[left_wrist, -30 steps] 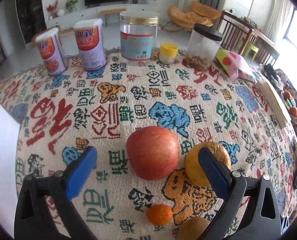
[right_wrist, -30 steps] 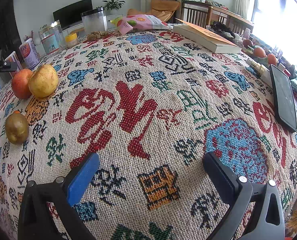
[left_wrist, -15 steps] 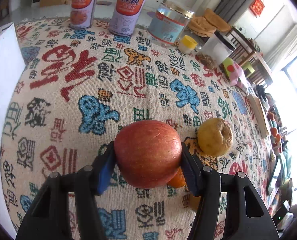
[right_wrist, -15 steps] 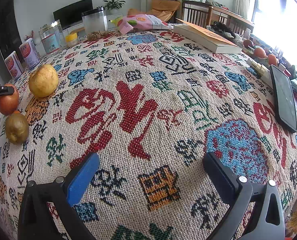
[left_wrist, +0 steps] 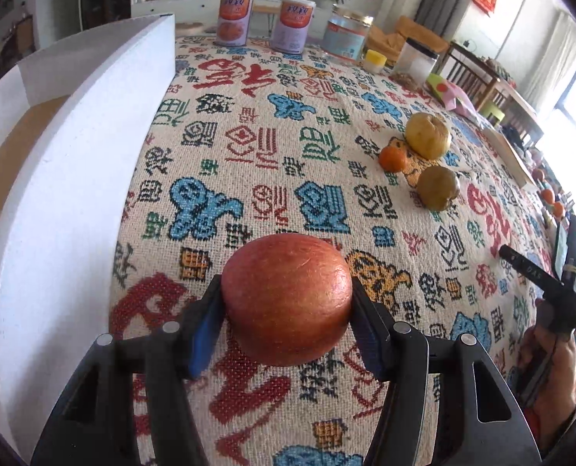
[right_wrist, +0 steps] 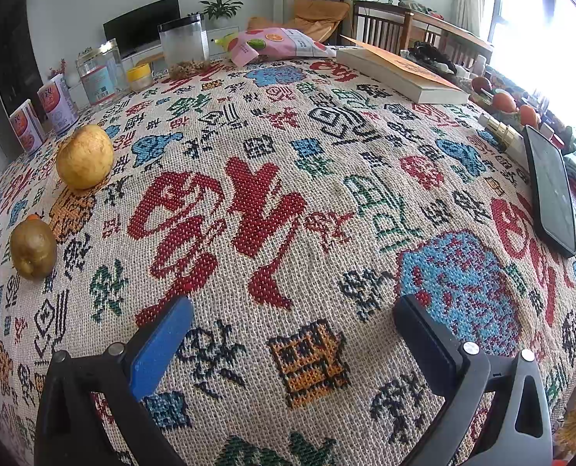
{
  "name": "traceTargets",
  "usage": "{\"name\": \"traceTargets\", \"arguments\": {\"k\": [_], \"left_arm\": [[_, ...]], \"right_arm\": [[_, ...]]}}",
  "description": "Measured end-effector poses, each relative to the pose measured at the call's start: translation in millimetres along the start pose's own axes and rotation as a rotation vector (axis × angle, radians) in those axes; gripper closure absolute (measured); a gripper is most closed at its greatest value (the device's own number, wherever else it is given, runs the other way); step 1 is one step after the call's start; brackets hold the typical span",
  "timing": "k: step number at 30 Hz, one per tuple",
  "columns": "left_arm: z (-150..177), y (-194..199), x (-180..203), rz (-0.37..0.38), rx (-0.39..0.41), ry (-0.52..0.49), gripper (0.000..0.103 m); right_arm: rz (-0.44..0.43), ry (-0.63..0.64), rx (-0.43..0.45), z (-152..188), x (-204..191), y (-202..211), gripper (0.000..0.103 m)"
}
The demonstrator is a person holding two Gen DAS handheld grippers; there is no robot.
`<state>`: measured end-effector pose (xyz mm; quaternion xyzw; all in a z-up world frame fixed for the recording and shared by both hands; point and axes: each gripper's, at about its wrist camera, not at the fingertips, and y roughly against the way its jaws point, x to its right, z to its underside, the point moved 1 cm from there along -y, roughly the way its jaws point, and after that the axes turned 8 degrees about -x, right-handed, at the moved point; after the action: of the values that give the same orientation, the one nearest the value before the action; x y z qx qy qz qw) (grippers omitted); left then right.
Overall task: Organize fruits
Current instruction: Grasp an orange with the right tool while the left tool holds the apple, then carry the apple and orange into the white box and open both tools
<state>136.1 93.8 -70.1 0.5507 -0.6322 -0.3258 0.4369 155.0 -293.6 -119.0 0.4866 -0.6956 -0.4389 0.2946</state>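
White box (left_wrist: pixel 74 194): along the tabletop's left edge, a tall white wall with a brown floor showing inside.
Left gripper (left_wrist: pixel 288 306): my fingers (left_wrist: pixel 206 322) have just closed and now clamp the apple, one blue pad on each side of it.
Apple (left_wrist: pixel 288 295): red with faint pale streaks, round and broad, smooth skin; it sits between my left fingers above the patterned cloth (left_wrist: pixel 288 155), near the box wall, on the tabletop's left part.
Orange (left_wrist: pixel 392 158): small, bright, lying on the cloth just beside the yellow pear.
Yellow pear (left_wrist: pixel 427 135): pale and lumpy, toward the tabletop's middle; in the right wrist view it sits at (right_wrist: pixel 84 157).
Brown pear (left_wrist: pixel 438 188): darker, russet skin, just in front of the yellow one, apart from it; also at (right_wrist: pixel 33 248).
Cans and jars (left_wrist: pixel 264 23): lined up at the far edge.
Right gripper (right_wrist: pixel 292 334): my fingers stand wide apart with nothing between them, over bare cloth near the tabletop's near edge.
Phone (right_wrist: pixel 552 190): dark, flat at the right edge.
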Motion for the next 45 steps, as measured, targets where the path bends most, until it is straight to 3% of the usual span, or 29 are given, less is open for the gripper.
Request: {"name": "traceTargets", "arguments": {"k": [9, 11, 13, 15, 16, 19, 23, 27, 31, 32, 33, 34, 38, 42, 45], "left_arm": [[16.3, 20.4, 3.2, -0.002, 0.066, -0.012, 0.041], [18.6, 23.9, 1.2, -0.001, 0.076, -0.009, 0.041], [20.0, 25.1, -2.3, 0.002, 0.080, -0.001, 0.041], [21.5, 24.3, -4.0, -0.005, 0.085, -0.001, 0.041], [21.6, 23.9, -4.2, -0.009, 0.089, -0.003, 0.041], [20.8, 23.2, -4.9, 0.000, 0.091, -0.002, 0.041], [22.2, 30.8, -8.6, 0.028, 0.094, 0.024, 0.041], [27.3, 41.7, -15.0, 0.037, 0.097, 0.038, 0.041], [30.5, 48.4, -20.7, 0.039, 0.104, 0.046, 0.041], [30.6, 48.9, -21.0, 0.047, 0.105, 0.046, 0.041], [30.1, 48.9, -20.7, 0.050, 0.104, 0.048, 0.041], [29.2, 49.4, -19.8, 0.052, 0.105, 0.048, 0.041], [24.4, 69.7, -20.5, 0.144, 0.120, 0.089, 0.041], [16.0, 132.3, -31.1, 0.281, 0.220, 0.125, 0.041], [10.0, 178.7, -57.5, 0.251, 0.311, 0.152, 0.041]], "right_arm": [[-0.004, 0.000, 0.001, 0.3, -0.7, 0.1, 0.000], [-0.037, -0.022, 0.021, 1.4, 2.8, 4.5, 0.000], [-0.156, -0.071, 0.112, 1.0, 7.9, 24.1, 0.001], [-0.238, -0.008, 0.215, -5.9, -7.9, 53.8, 0.001], [-0.288, 0.056, 0.222, -14.0, -25.3, 65.6, 0.001], [-0.512, 0.274, 0.059, -50.0, -98.8, 81.7, 0.019], [-0.482, 0.464, -0.203, -75.8, -198.7, 57.9, 0.045], [-0.333, 0.563, -0.310, -75.9, -252.9, 12.8, 0.052], [-0.248, 0.550, -0.379, -71.8, -260.8, -24.1, 0.052], [-0.247, 0.545, -0.378, -73.2, -259.2, -27.3, 0.055], [-0.251, 0.549, -0.359, -76.0, -258.7, -26.3, 0.069], [-0.269, 0.550, -0.359, -76.1, -258.1, -26.0, 0.073], [-0.310, 0.540, -0.277, -75.9, -249.7, -3.3, 0.073], [-0.400, 0.543, -0.183, -72.5, -244.6, 54.2, 0.073], [-0.506, 0.595, -0.118, -59.8, -258.2, 110.7, 0.073]]}}
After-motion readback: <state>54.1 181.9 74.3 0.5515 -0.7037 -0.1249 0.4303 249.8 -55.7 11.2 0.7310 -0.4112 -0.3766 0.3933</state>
